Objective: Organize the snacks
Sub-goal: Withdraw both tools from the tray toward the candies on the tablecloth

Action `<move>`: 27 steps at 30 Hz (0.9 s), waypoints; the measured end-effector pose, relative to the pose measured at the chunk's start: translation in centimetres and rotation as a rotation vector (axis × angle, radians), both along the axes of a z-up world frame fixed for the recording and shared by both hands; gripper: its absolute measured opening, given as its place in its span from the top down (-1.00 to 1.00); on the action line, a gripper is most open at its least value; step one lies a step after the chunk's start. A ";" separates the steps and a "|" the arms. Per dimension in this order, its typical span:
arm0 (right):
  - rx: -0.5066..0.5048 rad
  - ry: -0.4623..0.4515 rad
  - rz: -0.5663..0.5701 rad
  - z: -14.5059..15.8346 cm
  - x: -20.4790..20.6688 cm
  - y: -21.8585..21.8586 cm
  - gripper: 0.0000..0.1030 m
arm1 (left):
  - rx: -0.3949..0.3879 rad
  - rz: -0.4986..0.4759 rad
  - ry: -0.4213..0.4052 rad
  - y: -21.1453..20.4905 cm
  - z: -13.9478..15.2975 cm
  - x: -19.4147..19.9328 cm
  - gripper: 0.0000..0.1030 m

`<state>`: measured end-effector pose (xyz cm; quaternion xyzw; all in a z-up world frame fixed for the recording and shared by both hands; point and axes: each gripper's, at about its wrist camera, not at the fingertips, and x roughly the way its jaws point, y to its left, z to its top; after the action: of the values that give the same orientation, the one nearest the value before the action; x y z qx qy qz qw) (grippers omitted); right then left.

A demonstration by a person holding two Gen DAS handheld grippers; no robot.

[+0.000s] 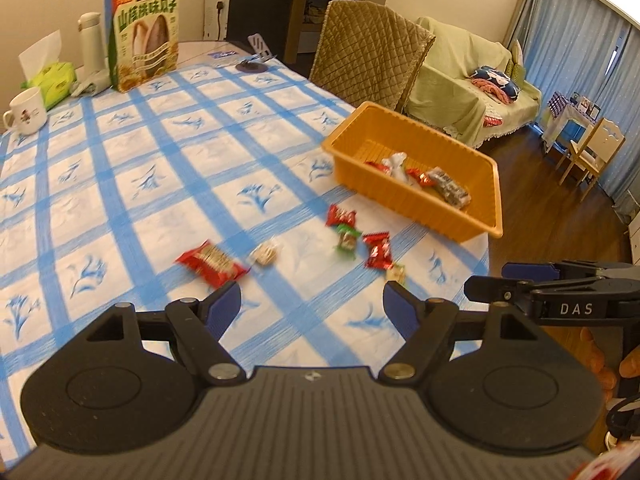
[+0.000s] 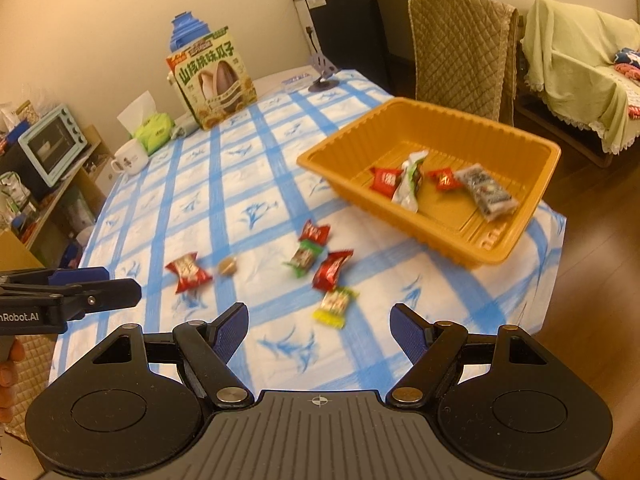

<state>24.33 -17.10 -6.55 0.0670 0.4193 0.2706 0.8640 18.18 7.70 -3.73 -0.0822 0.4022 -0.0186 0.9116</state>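
1. My left gripper (image 1: 312, 300) hangs above the near edge of the table (image 1: 160, 184), its blue-padded fingers spread wide with only the blue-checked cloth between them.
2. My right gripper (image 2: 319, 322) is just beside it, fingers equally far apart and gripping nothing; a yellow-green candy (image 2: 335, 306) lies on the cloth just ahead of the gap, not touched by either pad.
3. Each gripper shows in the other's view from the side: the right one at the right edge of the left view, the left one at the left edge of the right view.
4. The orange tray (image 2: 516, 236) sits at the table's right edge, near the quilted chair (image 2: 460, 48). Inside it lie a few wrapped snacks: a red packet (image 2: 385, 178), a white-and-green wrapper (image 2: 408, 188), a small red candy (image 2: 444, 179) and a grey bar (image 2: 488, 192).
5. Loose on the cloth, between me and the tray, are a large red packet (image 1: 212, 262), a pale clear-wrapped sweet (image 1: 265, 254), two red candies (image 1: 341, 216) (image 1: 378, 250) and a green one (image 1: 347, 240).
6. At the far end stand a green snack box (image 1: 146, 36), a white mug (image 1: 27, 112), a tissue pack (image 1: 56, 80) and a white flask (image 1: 92, 40).
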 end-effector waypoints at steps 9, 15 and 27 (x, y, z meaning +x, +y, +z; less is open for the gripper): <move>-0.023 0.021 0.009 -1.2 -2.3 2.2 -0.51 | 0.006 0.018 0.019 2.0 -0.9 -2.9 -0.48; -0.055 0.026 -0.002 -2.4 -2.7 3.4 -0.50 | 0.018 0.038 0.019 2.9 -1.2 -3.8 -0.48; -0.126 -0.024 -0.030 -5.3 0.1 5.1 -0.18 | 0.057 0.081 0.019 3.8 -2.6 -3.3 -0.48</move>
<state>24.42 -12.02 -11.84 0.0157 0.4239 0.2314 0.8755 14.86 11.51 -6.38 -0.0726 0.4076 0.0308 0.9097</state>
